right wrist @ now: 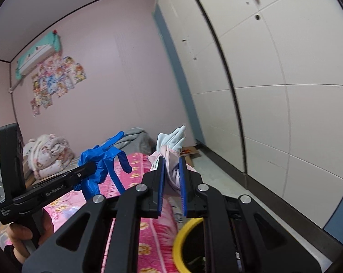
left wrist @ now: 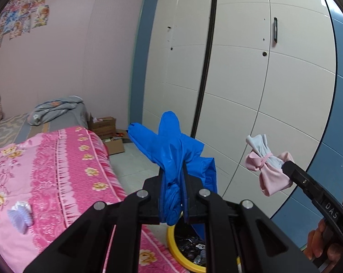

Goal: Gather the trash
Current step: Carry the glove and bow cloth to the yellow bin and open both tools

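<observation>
The yellow bin (left wrist: 171, 238) beside the bed holds wrappers; above it, left tongs (left wrist: 173, 177) clamp a blue glove (left wrist: 171, 145), right tongs (right wrist: 171, 170) a pink cloth (right wrist: 171, 150)

Bed (left wrist: 57, 170) left, wardrobe (left wrist: 251, 79) right, bin (left wrist: 171, 238) between them, boxes (left wrist: 105, 127) behind bed.

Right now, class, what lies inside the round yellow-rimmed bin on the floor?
Inside the round yellow-rimmed bin, dark crumpled wrappers show. The left tongs and their crumpled blue rubber glove cover the rest, so its depth stays hidden.
</observation>
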Action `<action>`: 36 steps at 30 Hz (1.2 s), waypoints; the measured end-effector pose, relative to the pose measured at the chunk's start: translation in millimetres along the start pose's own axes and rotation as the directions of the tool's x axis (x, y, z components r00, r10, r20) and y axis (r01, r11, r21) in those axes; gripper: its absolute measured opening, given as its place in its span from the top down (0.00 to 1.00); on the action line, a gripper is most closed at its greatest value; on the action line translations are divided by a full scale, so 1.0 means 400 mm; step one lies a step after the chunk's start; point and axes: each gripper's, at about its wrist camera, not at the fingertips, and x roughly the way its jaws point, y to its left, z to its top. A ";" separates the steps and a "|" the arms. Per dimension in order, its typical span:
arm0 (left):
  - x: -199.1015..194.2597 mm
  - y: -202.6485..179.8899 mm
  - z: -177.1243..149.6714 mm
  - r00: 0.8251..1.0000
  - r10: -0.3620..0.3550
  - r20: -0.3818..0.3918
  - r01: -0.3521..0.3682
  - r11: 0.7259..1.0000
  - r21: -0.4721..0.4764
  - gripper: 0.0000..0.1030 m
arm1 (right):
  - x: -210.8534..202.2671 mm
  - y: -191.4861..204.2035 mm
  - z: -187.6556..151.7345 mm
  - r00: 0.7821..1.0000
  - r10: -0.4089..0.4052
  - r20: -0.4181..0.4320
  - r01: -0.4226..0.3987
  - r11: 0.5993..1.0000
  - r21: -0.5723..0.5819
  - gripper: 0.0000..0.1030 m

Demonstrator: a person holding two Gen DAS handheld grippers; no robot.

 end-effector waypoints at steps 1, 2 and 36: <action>0.014 -0.007 -0.002 1.000 -0.007 -0.007 0.007 1.000 0.002 0.89 | 0.003 -0.013 -0.002 1.000 -0.013 0.000 0.013 1.000 0.005 0.89; 0.030 -0.015 -0.005 1.000 -0.014 -0.015 0.014 1.000 0.003 0.89 | 0.007 -0.026 -0.004 1.000 -0.025 -0.001 0.025 1.000 0.012 0.89; 0.440 -0.102 -0.261 0.937 -0.106 -0.333 0.099 0.994 -0.038 0.89 | 0.249 -0.270 -0.273 0.924 -0.270 -0.272 0.304 0.948 0.092 0.89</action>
